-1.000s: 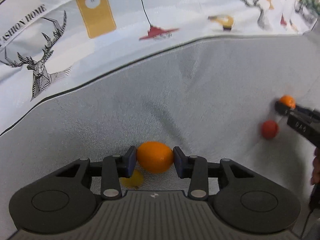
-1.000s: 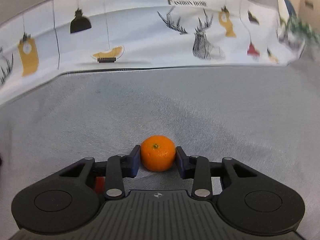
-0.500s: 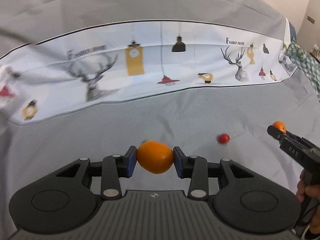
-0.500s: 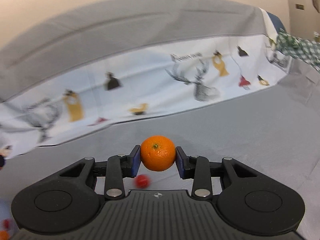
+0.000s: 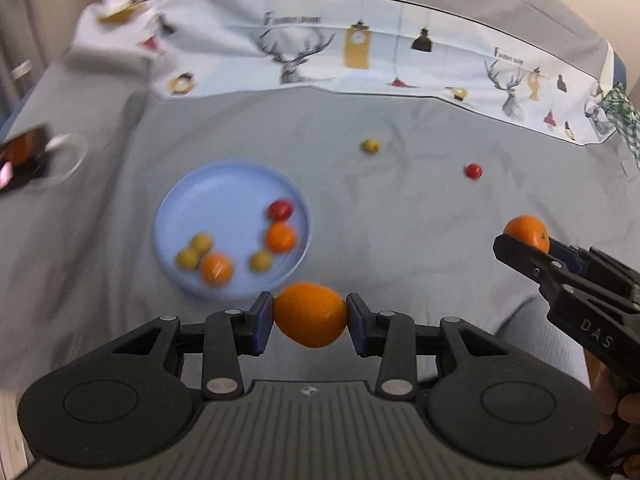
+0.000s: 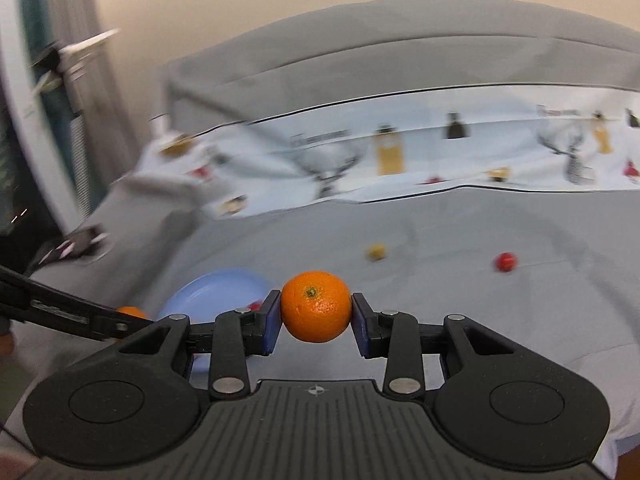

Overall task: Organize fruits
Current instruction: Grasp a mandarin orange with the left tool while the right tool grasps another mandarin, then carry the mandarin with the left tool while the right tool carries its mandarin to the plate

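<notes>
Over the grey bedspread [image 5: 400, 216], the left tool [image 5: 310, 316] is clamped on an oval orange [image 5: 310, 315], its blue pads pressing the fruit's two ends. The long axis runs across the tool, from nine to three o'clock, tilting slightly down toward three. No stem shows on it from here. The fruit sits right at the fingertips, held clear of the cloth.

Just past it, toward eleven o'clock, lies a pale blue plate [image 5: 208, 196] holding a red fruit, two orange ones and three yellowish ones, all blurred. A loose yellow fruit [image 5: 370, 145] and a small red fruit [image 5: 473, 171] rest on the bedspread well beyond, at about one o'clock, apart from each other.

The right tool [image 6: 316, 307] is likewise clamped on a rounder mandarin [image 6: 316, 306], gripped at its sides, with its green stem dimple facing back toward the camera and a little upward. From the left view the right tool [image 5: 524, 240] comes in at three o'clock with that mandarin [image 5: 526, 232] at its tip. From the right view the left tool's arm enters at nine o'clock, near the plate [image 6: 216, 288].

A printed cloth band with deer and lamps [image 5: 360, 52] crosses the far side at twelve.
</notes>
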A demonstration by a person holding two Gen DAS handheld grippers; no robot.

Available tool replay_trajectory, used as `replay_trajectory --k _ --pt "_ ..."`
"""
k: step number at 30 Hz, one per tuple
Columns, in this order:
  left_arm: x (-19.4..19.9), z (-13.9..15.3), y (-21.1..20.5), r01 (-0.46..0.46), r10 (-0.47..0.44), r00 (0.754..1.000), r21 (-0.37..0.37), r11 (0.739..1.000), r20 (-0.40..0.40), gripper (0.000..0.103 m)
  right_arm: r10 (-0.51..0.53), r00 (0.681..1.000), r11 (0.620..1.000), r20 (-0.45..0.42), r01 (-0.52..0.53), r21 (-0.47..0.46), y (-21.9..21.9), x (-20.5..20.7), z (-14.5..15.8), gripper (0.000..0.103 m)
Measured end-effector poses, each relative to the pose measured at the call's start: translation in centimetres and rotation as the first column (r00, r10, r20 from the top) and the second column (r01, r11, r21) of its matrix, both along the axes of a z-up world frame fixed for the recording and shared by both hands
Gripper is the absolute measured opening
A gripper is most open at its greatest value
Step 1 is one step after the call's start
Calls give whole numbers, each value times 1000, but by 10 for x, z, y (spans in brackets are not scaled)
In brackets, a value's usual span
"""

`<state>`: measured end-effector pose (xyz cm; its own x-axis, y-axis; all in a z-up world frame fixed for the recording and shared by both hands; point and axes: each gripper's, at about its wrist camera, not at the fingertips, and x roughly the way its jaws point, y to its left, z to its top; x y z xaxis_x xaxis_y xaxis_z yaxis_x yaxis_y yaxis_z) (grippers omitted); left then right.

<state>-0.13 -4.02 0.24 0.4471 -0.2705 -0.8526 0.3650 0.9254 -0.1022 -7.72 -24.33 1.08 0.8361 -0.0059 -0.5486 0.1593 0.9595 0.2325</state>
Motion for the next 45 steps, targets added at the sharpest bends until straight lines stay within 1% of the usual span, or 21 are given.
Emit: replay_trajectory --k 2,5,9,15,20,27,36,45 --pt "-17 1 17 -19 19 1000 -5 1000 9 44 42 999 999 -2 -42 -8 22 -9 4 38" --pt "-40 4 36 -40 40 998 -10 999 49 44 95 995 995 -3 -95 -34 48 -19 10 38" --pt "-61 10 54 -61 65 996 -49 997 69 43 147 989 986 -15 -148 -73 76 -31 14 38" --pt "-82 25 62 -75 84 988 -71 995 127 44 177 984 976 -1 -175 -131 101 -47 25 38" --pt "-96 33 64 -78 91 983 -86 993 157 44 173 985 973 14 -168 -159 107 -60 32 38" --pt "-108 39 69 -89 106 978 -101 991 179 44 171 985 973 9 -168 -159 111 -69 33 38" --pt "-111 42 73 -96 114 975 -100 990 192 44 183 983 971 20 -177 -162 111 -71 33 38" --pt "-109 40 73 -91 109 977 -102 991 185 44 182 983 971 18 -177 -161 110 -72 33 38"
